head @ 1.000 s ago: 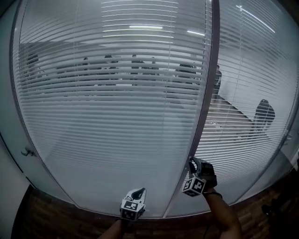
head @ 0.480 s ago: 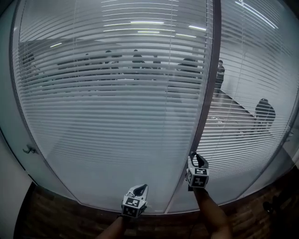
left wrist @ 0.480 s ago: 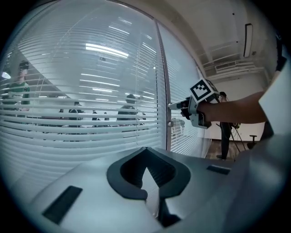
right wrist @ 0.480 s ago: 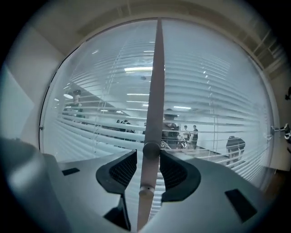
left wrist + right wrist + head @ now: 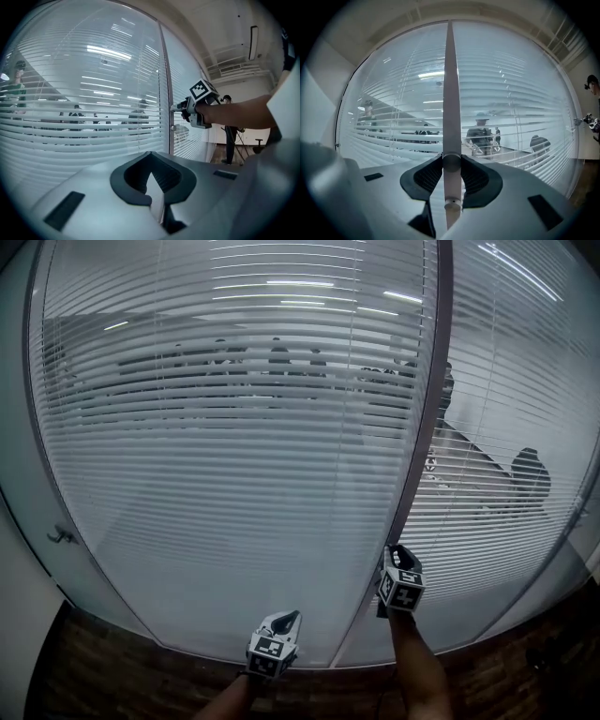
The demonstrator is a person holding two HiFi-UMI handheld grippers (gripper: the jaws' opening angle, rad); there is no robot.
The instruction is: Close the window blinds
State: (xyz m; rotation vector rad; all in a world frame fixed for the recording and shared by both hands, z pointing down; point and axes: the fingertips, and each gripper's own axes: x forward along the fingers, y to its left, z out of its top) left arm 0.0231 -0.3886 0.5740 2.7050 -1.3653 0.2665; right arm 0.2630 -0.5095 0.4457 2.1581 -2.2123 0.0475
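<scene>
Window blinds [image 5: 234,437]: horizontal white slats behind glass that fill nearly all of the head view. I see two panes, a wide one at centre-left and a narrower one at right.
Slat state: not fully shut. In a band across the upper half, dark figures [image 5: 277,357] show between the slats, and a seated figure [image 5: 530,470] shows at middle right.
Post [image 5: 419,446]: a grey upright strip between the two panes, running from the top edge down to lower centre-right.
Knob [image 5: 451,161]: a round grey knob on the post, at the centre of the right gripper view. A smaller stud [image 5: 452,205] sits on the post just below it in that view.
Right claw [image 5: 451,167]: I read its two dark pads set against the knob, one on each side, after just closing in a little. The knob is the thing it has hold of. In the head view this claw sits at lower centre-right, against the post.
Left claw [image 5: 150,157]: its tips are drawn together with nothing in them. It faces the wide pane and appears at the bottom centre of the head view, left of the post.
Forearm [image 5: 417,667]: rises from the bottom edge to the right claw.
Hook [image 5: 61,535]: a small fitting at the far left edge, beside the wide pane.
Floor [image 5: 94,681]: dark wood along the bottom of the head view.
</scene>
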